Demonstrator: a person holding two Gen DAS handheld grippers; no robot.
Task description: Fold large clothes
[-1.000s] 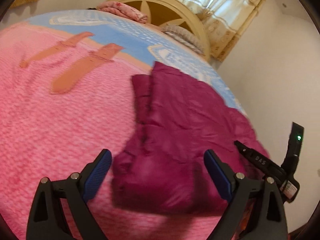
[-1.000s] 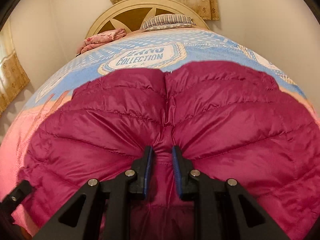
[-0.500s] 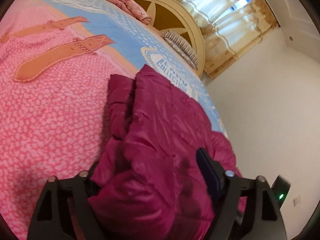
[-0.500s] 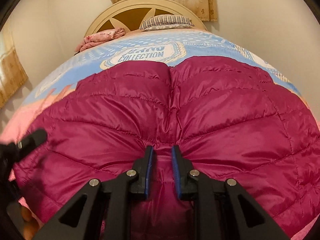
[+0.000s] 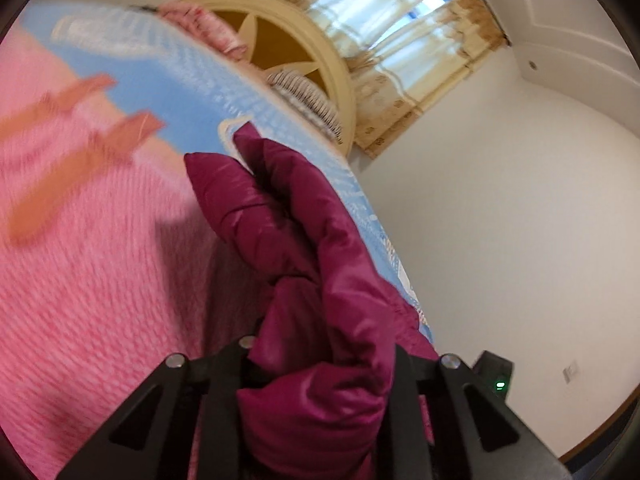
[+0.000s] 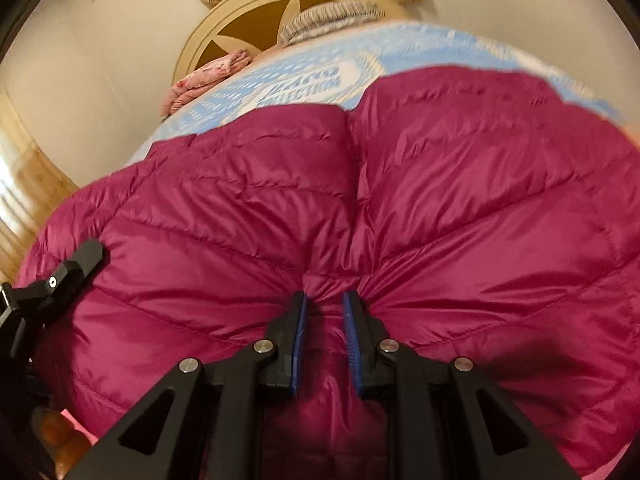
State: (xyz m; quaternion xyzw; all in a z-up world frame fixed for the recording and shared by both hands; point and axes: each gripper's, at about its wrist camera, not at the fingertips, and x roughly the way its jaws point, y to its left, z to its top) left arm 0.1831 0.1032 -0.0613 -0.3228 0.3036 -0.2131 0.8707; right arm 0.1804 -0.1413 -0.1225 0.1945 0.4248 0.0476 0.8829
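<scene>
- The magenta puffer jacket (image 6: 400,208) lies spread over the pink-and-blue bedspread (image 5: 80,280), its hem toward the cream headboard (image 6: 256,12).
- The left gripper (image 5: 320,364) is clamped on a bunched edge of the jacket, lifted off the bed.
- The right gripper (image 6: 325,320) is nearly closed, pinching a gathered fold between its blue pads (image 6: 299,344).

Magenta quilted jacket (image 6: 440,200); pink-blue blanket (image 5: 92,260).

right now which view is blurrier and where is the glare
Left wrist view: motion blur smears the pink knitted bedspread; the curtained window is blown out. Right wrist view: sharper on the glossy magenta quilted down jacket, soft sheen on it, blur toward the blue blanket edge.
</scene>
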